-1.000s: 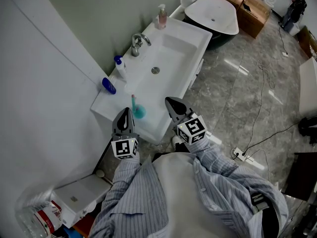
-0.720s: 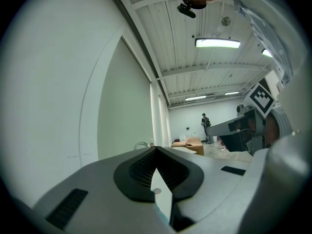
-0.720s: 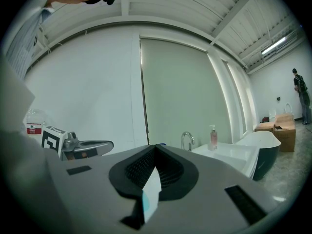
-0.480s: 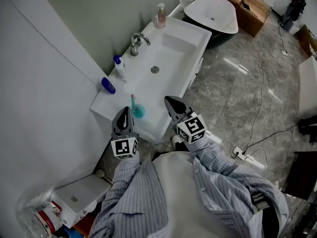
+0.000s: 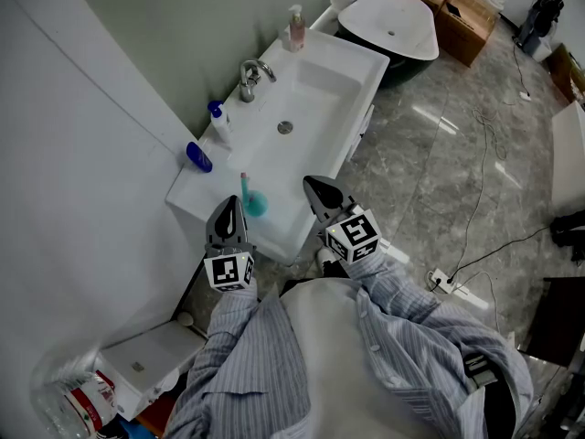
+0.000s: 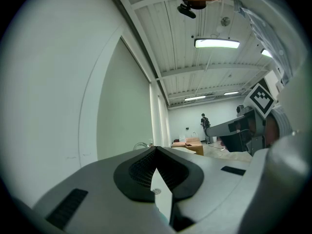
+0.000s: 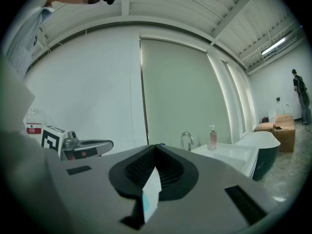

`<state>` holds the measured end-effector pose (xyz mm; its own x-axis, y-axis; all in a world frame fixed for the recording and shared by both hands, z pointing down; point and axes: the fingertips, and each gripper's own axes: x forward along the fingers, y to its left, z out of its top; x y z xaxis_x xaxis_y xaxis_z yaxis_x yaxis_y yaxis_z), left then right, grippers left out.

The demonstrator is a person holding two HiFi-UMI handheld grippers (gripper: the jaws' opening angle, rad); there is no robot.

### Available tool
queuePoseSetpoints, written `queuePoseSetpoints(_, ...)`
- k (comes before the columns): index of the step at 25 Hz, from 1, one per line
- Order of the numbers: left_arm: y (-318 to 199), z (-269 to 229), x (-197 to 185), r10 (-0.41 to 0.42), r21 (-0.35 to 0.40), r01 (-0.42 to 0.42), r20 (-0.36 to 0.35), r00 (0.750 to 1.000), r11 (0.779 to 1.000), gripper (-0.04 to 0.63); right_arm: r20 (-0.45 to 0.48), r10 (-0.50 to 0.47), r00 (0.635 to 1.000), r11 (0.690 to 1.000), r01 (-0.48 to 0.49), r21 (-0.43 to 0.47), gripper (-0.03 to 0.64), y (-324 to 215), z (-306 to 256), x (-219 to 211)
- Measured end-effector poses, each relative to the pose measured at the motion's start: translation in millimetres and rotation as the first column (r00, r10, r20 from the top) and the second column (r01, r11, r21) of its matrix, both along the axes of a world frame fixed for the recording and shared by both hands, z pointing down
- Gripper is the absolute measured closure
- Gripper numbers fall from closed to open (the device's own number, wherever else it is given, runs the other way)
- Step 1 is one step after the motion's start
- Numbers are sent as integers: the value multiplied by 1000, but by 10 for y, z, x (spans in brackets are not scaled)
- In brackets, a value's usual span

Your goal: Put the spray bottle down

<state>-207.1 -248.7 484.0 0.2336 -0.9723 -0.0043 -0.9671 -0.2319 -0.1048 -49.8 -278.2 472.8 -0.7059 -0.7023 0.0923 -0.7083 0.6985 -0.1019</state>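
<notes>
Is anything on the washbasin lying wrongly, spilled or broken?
Nothing stands out. The spray bottle, the soap pump and the teal cup stand upright on the washbasin; no spill shows. A small blue object lies by the wall, too small to identify.

The washbasin (image 5: pixel 361 71) stands with one long edge against the wall. Along that edge, the soap dispenser (image 5: pixel 295 29) is at the far corner, then the faucet (image 5: pixel 249 78), the spray bottle (image 5: pixel 218 123) and a small object (image 5: pixel 198 156) toward the near corner. A cup (image 5: pixel 256 205) sits at the near edge. Beyond the far edge stands a bathtub (image 5: pixel 388 26), with boxes (image 5: pixel 466 16) behind it.
</notes>
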Motion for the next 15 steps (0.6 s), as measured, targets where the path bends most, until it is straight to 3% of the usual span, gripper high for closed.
queuePoseSetpoints(15,15,-26,25,-1,4,1,3,1000,1000,594,-12,-8,1000,1000,8,-1,603,15,1,8)
